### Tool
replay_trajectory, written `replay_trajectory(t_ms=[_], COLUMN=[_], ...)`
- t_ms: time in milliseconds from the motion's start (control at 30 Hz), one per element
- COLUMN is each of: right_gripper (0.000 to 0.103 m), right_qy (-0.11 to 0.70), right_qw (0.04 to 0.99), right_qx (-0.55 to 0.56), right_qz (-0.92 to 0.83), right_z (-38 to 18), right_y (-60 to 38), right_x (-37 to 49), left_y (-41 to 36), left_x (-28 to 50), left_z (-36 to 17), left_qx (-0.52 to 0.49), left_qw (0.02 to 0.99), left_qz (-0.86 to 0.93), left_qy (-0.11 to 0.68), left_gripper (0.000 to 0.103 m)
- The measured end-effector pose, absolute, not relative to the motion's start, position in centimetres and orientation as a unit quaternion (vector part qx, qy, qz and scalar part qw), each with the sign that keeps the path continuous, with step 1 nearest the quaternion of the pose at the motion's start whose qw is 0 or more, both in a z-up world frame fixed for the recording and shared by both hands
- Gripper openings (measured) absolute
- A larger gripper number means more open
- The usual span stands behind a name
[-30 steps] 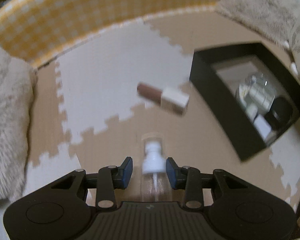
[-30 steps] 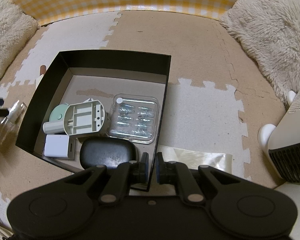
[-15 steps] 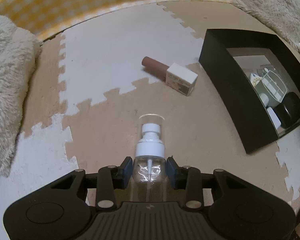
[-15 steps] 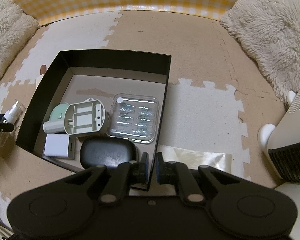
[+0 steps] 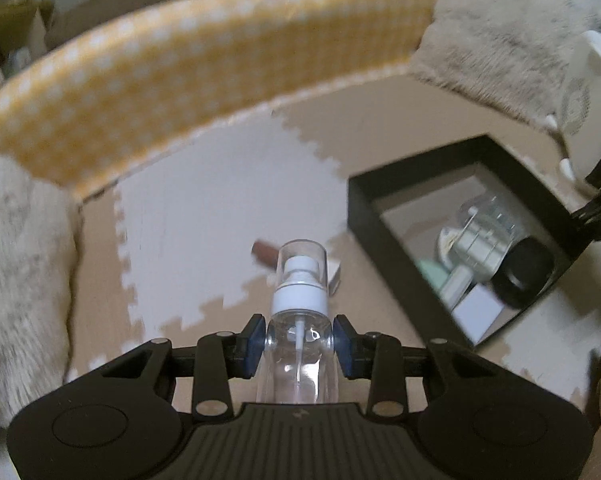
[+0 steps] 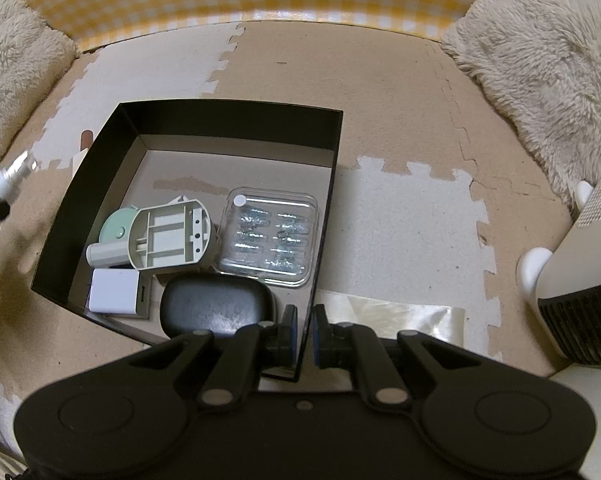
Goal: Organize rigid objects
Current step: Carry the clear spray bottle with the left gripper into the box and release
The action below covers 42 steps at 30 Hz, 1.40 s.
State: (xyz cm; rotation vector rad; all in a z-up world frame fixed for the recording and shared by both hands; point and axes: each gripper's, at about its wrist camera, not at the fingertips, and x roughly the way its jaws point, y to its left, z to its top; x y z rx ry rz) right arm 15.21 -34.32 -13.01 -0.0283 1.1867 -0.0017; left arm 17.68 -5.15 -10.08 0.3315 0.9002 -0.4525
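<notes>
Clear spray bottle (image 5: 298,336) with long axis running forward along the fingers of the left gripper (image 5: 299,336), white pump and transparent cap pointing away from the camera, toward the brown tube with white cap (image 5: 265,252) on the foam floor mat (image 5: 204,208). Clamped at its shoulder between both blue pads (image 5: 256,334), base hidden under the gripper body. Compared to one second ago, now lifted off the mat, higher in the left wrist view and partly covering the tube; black box (image 5: 384,248) seen more to the right. In the right wrist view, bottle only at the far left edge, blurred. Right gripper (image 6: 304,334) unchanged, pinched on the near right wall of the black box, beside the black case (image 6: 216,310) inside.
</notes>
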Motion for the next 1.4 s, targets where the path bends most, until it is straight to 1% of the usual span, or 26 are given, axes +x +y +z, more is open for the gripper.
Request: replay_trajectory(t_ms=[167, 400, 567, 700, 967, 1067, 1133, 1167, 1200, 1267, 1333, 1400], right_gripper=[0.008, 0.008, 0.008, 0.008, 0.008, 0.008, 0.008, 0.008, 0.008, 0.008, 0.008, 0.008], right_qy=[0.559, 0.559, 0.559, 0.559, 0.559, 0.560, 0.560, 0.560, 0.560, 0.560, 0.560, 0.560], right_qw=[0.829, 0.829, 0.829, 0.829, 0.829, 0.829, 0.829, 0.829, 0.829, 0.828, 0.828, 0.828], right_qx=[-0.014, -0.013, -0.012, -0.010, -0.008, -0.008, -0.006, -0.005, -0.005, -0.006, -0.007, -0.007], right_qz=[-0.001, -0.001, 0.000, 0.000, 0.001, 0.001, 0.002, 0.002, 0.002, 0.002, 0.002, 0.002], right_z=[-13.0, -13.0, -13.0, -13.0, -13.1, -13.1, -13.1, -13.1, -13.1, -13.1, -13.2, -13.2], right_y=[-34.3, -34.3, -34.4, -34.4, -34.6, -34.6, -34.7, -34.7, -34.8, -34.7, -34.7, -34.7], right_x=[15.2, 15.2, 15.2, 15.2, 15.2, 15.2, 15.2, 15.2, 15.2, 15.3, 15.3, 15.3], left_y=[-7.2, -13.6, -19.3, -22.7, -26.3, -26.9, -27.0, -26.9, -26.8, -26.3, -25.6, -25.2], left_x=[17.7, 17.9, 17.4, 17.7, 19.2, 20.1, 20.7, 20.8, 21.0, 21.3, 21.2, 21.2], left_z=[-8.0, -6.8, -8.1, -9.6, -13.2, -13.8, -13.9, -13.8, -13.6, -13.0, -12.7, -12.5], left_qx=[0.180, 0.273, 0.378, 0.425, 0.486, 0.489, 0.477, 0.468, 0.453, 0.416, 0.387, 0.370], left_qw=[0.869, 0.846, 0.798, 0.761, 0.713, 0.713, 0.719, 0.724, 0.731, 0.742, 0.750, 0.754], left_qz=[-0.241, -0.314, -0.376, -0.414, -0.445, -0.442, -0.438, -0.437, -0.435, -0.438, -0.439, -0.435], left_qy=[0.393, 0.334, 0.281, 0.263, 0.239, 0.237, 0.252, 0.257, 0.267, 0.290, 0.308, 0.324], left_gripper=[0.038, 0.038, 0.038, 0.038, 0.038, 0.040, 0.040, 0.048, 0.059, 0.071, 0.073, 0.077])
